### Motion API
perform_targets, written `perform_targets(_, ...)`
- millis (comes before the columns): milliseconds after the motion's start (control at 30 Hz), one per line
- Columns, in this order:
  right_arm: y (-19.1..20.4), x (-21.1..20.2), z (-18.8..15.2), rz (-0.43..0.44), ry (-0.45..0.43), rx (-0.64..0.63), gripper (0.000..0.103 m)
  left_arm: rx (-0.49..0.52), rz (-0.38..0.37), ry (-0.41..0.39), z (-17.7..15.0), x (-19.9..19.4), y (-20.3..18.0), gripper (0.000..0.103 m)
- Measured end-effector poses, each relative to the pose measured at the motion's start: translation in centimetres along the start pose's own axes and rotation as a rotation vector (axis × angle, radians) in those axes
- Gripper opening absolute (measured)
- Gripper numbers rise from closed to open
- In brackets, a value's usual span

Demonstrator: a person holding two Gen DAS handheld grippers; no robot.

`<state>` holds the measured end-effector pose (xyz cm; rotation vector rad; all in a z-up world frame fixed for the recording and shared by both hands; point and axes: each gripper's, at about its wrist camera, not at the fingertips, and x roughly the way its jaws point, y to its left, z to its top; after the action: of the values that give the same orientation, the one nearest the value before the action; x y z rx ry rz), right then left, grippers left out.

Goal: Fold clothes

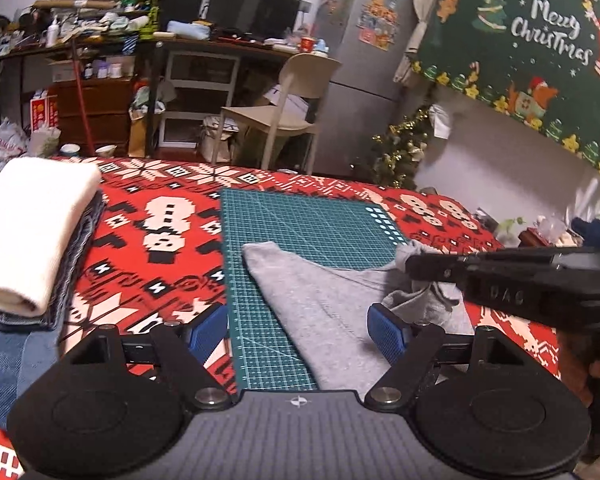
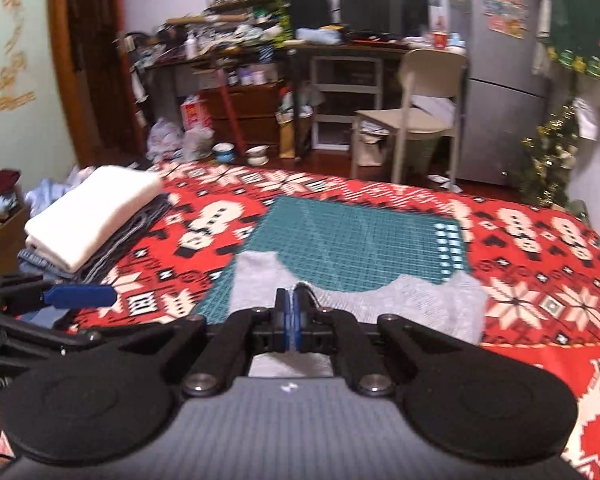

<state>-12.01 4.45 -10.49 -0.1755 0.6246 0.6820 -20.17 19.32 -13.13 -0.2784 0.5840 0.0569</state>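
A grey sleeveless garment (image 1: 324, 304) (image 2: 420, 300) lies on the green cutting mat (image 1: 300, 220) (image 2: 360, 240), over a red Christmas-pattern cloth (image 1: 160, 200). My left gripper (image 1: 298, 334) hovers open above the garment's near part, and its blue pads (image 1: 388, 336) press on nothing. One of its pads (image 2: 80, 295) shows at the left of the right wrist view. My right gripper (image 2: 291, 312) (image 1: 410, 266) is shut on a pinch of the grey garment's edge, and the fabric bunches up under it on the right side.
A stack of folded clothes (image 1: 32, 232) (image 2: 92, 216), cream on top of denim, sits at the table's left. Beyond the far edge stand a beige chair (image 1: 284, 112), a fridge (image 1: 360, 60), a cluttered desk and a small Christmas tree (image 1: 400, 152).
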Motion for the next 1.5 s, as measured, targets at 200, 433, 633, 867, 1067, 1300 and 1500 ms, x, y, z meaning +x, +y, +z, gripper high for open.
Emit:
perform_targets(200, 0.3, 2.5, -1.2, 0.024, 0.059, -0.028, 0.002, -0.007, -0.009, 0.012, -0.1, 0.3, 0.6, 0.076)
perform_targets(433, 0.9, 4.3, -3.5, 0.1, 0.093, -0.072, 0.013, -0.038, -0.019, 0.037, -0.2, 0.8, 1.4, 0.076)
perform_targets(633, -0.6, 2.4, -3.1, 0.107, 0.07, 0.012, 0.02, -0.028, -0.061, 0.053, -0.2, 1.5, 1.0, 0.073)
perform_targets(867, -5.5, 0.7, -3.1, -0.003, 0.103, 0.147, 0.022, 0.044, -0.163, 0.098, -0.6, 4.4, -1.0, 0.06)
perform_targets(1067, -8.8, 2.3, -4.0, 0.023, 0.164, 0.345, 0.022, -0.001, -0.266, 0.171, -1.2, 6.5, -1.8, 0.056)
perform_targets(1300, -9.7, 3.5, -3.9, 0.068, 0.178, 0.405, 0.002, 0.037, -0.275, 0.209, -1.7, 7.9, -2.9, 0.025)
perform_targets(1500, -8.9, 4.0, -1.1, 0.126, 0.125, 0.348, 0.002, 0.052, -0.285, 0.202, -1.9, 7.4, -3.3, 0.004)
